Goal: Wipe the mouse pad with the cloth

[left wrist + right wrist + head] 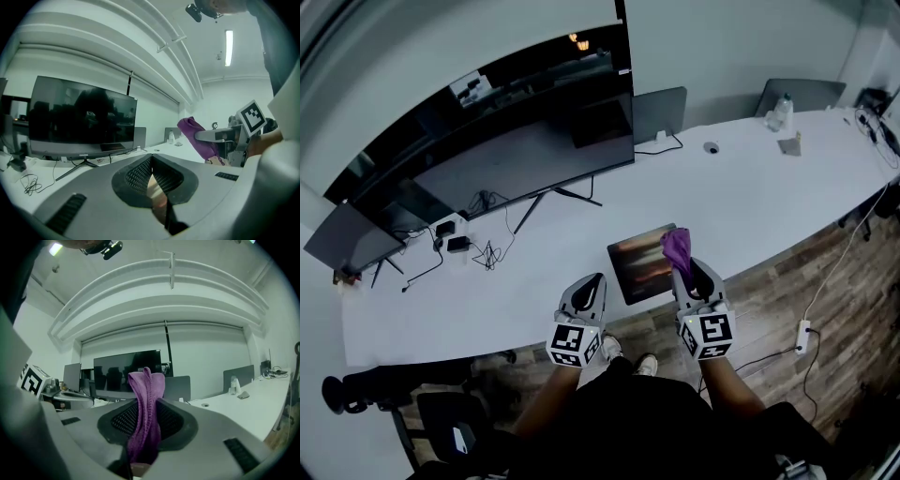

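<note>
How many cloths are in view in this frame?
1: a purple cloth, clamped in the right gripper, beside the mouse pad's right edge. The left gripper holds none; no other shows on the desk.

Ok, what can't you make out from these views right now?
Mouse pad: right edge covered in the head view by the cloth and the right tool.
Cloth touching the pad or not: head view looks from above; right gripper view shows no pad.
Dirt on the pad: too small in the head view.
Small items at the desk's far right: too small to name.
</note>
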`<action>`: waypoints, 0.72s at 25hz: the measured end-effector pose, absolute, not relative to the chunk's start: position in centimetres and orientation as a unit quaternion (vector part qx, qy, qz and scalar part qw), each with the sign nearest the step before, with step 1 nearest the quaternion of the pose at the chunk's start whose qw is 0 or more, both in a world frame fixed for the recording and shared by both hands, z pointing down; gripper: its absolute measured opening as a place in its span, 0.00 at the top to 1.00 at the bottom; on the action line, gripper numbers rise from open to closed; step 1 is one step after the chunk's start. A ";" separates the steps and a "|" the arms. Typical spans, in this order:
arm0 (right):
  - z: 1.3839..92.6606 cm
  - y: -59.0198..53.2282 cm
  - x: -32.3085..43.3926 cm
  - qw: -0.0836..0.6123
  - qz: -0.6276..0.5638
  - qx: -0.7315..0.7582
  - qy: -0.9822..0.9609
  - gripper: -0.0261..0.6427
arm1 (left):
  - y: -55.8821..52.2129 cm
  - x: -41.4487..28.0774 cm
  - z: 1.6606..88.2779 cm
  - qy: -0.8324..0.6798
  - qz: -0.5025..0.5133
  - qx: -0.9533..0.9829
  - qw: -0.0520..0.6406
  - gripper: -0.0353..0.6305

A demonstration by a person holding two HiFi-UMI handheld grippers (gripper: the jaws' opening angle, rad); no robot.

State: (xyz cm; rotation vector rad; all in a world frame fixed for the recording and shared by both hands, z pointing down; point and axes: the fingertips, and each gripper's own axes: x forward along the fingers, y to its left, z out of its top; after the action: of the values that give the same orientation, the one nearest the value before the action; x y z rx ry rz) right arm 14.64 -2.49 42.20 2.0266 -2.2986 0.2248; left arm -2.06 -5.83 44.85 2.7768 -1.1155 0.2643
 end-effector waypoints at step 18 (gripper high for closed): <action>44.6 -9.4 6.7 0.102 0.078 0.599 -0.791 0.79 | -12.1 -6.4 44.6 -0.383 0.060 0.919 0.072 0.92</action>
State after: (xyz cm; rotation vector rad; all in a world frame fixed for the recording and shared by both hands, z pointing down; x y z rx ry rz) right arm 6.68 -9.45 44.60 1.7668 -2.3341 0.2302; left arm -6.38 -12.11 44.55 2.7615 -1.1526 0.1805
